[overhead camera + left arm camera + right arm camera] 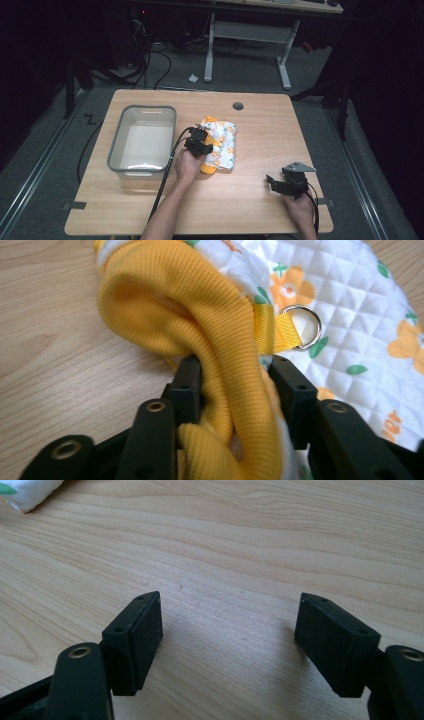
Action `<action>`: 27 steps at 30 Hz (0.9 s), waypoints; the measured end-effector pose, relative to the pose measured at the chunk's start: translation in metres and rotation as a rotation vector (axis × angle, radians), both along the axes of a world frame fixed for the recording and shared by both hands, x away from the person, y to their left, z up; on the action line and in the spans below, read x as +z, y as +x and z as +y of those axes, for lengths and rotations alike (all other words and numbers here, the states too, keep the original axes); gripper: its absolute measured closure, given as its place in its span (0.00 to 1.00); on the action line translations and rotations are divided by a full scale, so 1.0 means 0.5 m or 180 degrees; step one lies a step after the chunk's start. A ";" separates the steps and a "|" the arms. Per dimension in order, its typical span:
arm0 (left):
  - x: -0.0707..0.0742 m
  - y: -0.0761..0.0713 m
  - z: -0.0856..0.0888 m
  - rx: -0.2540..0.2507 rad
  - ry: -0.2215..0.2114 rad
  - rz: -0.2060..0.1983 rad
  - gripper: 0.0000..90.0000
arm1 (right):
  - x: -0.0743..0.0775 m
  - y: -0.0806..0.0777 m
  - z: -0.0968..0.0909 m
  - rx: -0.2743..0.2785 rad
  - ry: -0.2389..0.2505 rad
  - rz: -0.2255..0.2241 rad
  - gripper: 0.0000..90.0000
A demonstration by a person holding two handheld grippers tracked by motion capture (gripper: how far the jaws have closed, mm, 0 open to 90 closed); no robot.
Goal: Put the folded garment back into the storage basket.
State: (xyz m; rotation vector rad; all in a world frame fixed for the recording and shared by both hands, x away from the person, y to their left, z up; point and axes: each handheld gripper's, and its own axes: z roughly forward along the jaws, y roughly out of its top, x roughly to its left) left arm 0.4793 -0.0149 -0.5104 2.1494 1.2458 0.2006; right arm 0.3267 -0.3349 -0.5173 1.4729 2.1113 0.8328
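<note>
Garment (pixel 220 142): soft quilted cloth, seen mid-surface, just right of the bin (pixel 116 145).
Left gripper (pixel 235 385): jaws clamped on the orange ribbed cuff (pixel 200 315).
Right gripper (pixel 230 645): held wide open, nothing between, near right.
Handling: judged light, floppy; the thick cuff is best pinched.

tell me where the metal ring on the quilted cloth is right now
In the left gripper view the metal ring hangs on a yellow strap, right of the yellow ribbed cuff that the left gripper pinches.
</note>
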 end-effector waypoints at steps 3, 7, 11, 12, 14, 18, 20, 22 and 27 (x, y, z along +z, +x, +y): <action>-0.001 0.000 0.000 0.0001 -0.0047 0.0023 0.76 | 0.000 0.000 0.000 -0.0001 0.0002 -0.0004 0.30; -0.001 -0.001 0.002 0.0000 -0.0094 0.0037 0.79 | 0.000 0.000 0.000 -0.0001 0.0000 0.0000 0.30; 0.000 -0.002 0.001 -0.0025 -0.0092 0.0011 0.82 | 0.000 0.000 0.000 0.0000 0.0001 -0.0002 0.30; 0.000 -0.002 0.000 -0.0026 -0.0099 0.0007 0.82 | 0.000 0.000 0.000 0.0000 0.0001 -0.0002 0.30; 0.001 -0.003 -0.001 -0.0028 -0.0122 0.0010 0.83 | 0.000 0.000 0.000 0.0000 0.0001 -0.0002 0.30; 0.006 -0.006 -0.001 -0.0062 -0.0133 -0.0024 0.84 | 0.000 0.000 0.000 0.0001 0.0003 -0.0002 0.30; 0.009 -0.007 -0.001 -0.0083 -0.0136 -0.0039 0.84 | 0.000 0.000 0.000 -0.0001 0.0003 -0.0005 0.30; 0.013 -0.010 -0.001 -0.0097 -0.0151 -0.0051 0.84 | 0.000 0.000 0.000 -0.0001 0.0004 -0.0003 0.30; 0.027 -0.017 0.000 -0.0129 -0.0206 -0.0086 0.84 | 0.000 0.000 0.000 -0.0001 0.0002 -0.0006 0.30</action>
